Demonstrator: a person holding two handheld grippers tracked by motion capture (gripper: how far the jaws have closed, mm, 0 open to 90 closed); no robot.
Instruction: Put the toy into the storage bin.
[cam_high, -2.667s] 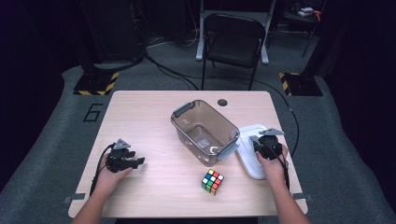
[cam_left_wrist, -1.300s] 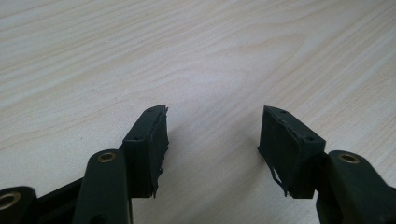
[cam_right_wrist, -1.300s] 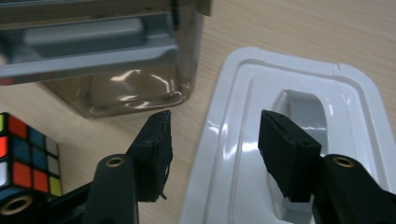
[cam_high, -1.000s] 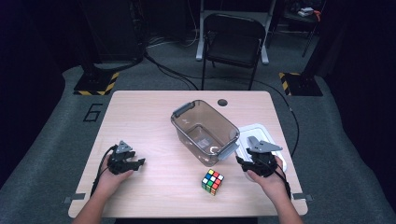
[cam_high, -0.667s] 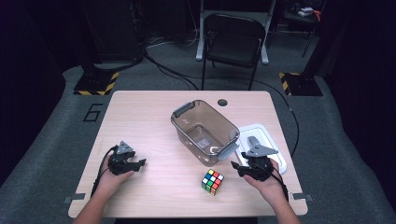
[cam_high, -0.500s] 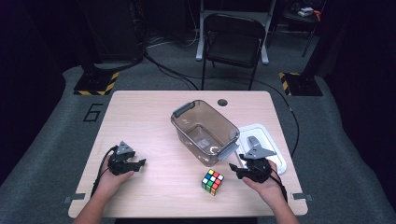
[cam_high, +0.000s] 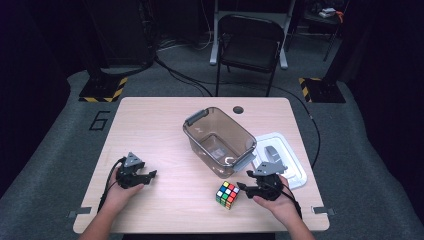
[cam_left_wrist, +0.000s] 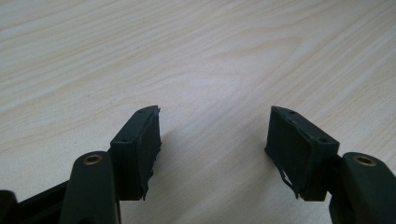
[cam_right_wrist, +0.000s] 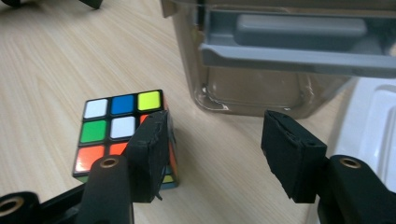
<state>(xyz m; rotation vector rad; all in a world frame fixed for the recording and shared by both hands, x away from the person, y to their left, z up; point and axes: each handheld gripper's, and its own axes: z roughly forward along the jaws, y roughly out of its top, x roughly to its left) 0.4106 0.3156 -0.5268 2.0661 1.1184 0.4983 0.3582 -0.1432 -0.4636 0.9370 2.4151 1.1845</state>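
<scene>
Rubik's cube (cam_right_wrist: 122, 135) sits on the wooden table (cam_high: 165, 125), just in front of the clear plastic bin (cam_high: 220, 140). It looks light, rigid and smooth-sided, so opposite flat faces offer the surest grip. Right gripper (cam_high: 244, 188) hovers beside it, jaws spread and just opening, nothing between them. Left gripper (cam_high: 150, 175) rests well apart, jaws likewise just opening, empty.

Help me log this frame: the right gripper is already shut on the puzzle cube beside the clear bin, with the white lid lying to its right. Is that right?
Not quite. The right gripper is open, not shut on the puzzle cube: in the right gripper view the cube lies beside and behind one jaw, with only bare table between the jaws. The clear bin and the white lid are as you say.
</scene>
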